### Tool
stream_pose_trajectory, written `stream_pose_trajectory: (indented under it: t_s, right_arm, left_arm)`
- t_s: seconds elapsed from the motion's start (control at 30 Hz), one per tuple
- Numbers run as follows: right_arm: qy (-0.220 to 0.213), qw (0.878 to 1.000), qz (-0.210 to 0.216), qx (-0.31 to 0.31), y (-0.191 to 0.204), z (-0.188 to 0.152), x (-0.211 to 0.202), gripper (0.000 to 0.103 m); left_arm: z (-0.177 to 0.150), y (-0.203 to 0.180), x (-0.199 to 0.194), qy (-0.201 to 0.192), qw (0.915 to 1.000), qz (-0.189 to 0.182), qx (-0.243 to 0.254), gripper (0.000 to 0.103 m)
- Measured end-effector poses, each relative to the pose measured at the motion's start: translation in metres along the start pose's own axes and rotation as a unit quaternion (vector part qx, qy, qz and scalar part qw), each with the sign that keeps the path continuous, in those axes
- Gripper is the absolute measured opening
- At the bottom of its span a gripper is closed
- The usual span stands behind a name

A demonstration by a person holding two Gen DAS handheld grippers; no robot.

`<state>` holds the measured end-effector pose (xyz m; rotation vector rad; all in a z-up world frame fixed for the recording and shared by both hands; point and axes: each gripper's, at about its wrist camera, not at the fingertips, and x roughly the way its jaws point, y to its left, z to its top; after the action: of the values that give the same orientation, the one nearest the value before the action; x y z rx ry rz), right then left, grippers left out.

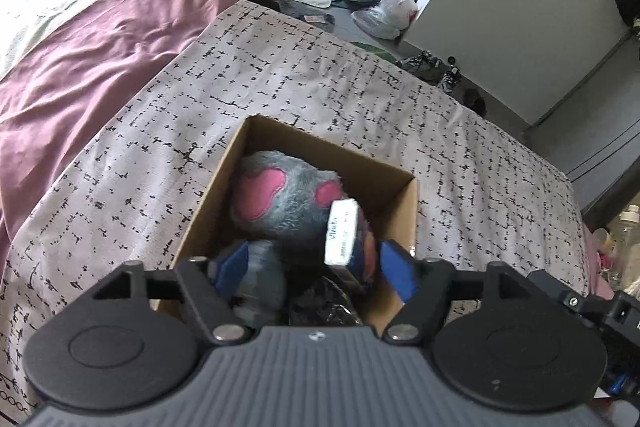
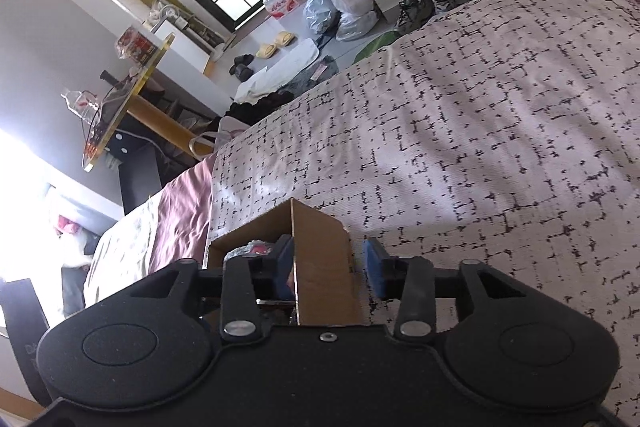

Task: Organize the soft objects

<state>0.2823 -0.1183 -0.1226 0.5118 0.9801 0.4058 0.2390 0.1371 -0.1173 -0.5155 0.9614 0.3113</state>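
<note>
on the patterned bedspread [image 1: 360,87], a cardboard box [image 1: 400,203] holds a grey-pink plush [image 1: 280,203]; both tongs spread wide.

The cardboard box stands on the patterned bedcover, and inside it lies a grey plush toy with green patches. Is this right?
Not quite. The plush toy in the box is grey with pink patches, not green; the left wrist view shows it. The rest holds: the box stands on the patterned bedcover.
</note>
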Motion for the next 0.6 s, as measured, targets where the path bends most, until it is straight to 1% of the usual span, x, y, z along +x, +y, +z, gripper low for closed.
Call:
stream_pose_trajectory:
  t_s: [0.1,0.17,0.27,0.43,0.6]
  right_arm:
    - [0.000,1.000,0.001,0.001,-0.004,-0.001,-0.006,0.047]
    - [-0.003,1.000,-0.001,-0.002,-0.006,-0.002,-0.010,0.051]
    - [-0.009,1.000,-0.003,0.000,-0.012,-0.003,-0.019,0.054]
    - [-0.016,1.000,-0.005,0.004,-0.024,-0.007,-0.038,0.060]
    - [-0.028,1.000,0.002,-0.002,-0.029,-0.010,-0.058,0.068]
  left_arm:
    - [-0.003,-0.006,-0.005,-0.001,1.0000,0.004,0.003,0.077]
    - [-0.005,-0.008,-0.009,-0.001,1.0000,0.005,0.001,0.078]
    - [-0.011,-0.014,-0.016,-0.003,1.0000,0.006,0.003,0.079]
    - [-0.022,-0.021,-0.030,-0.005,0.9999,0.006,0.007,0.092]
    - [-0.034,-0.031,-0.046,-0.020,0.9996,0.010,0.016,0.095]
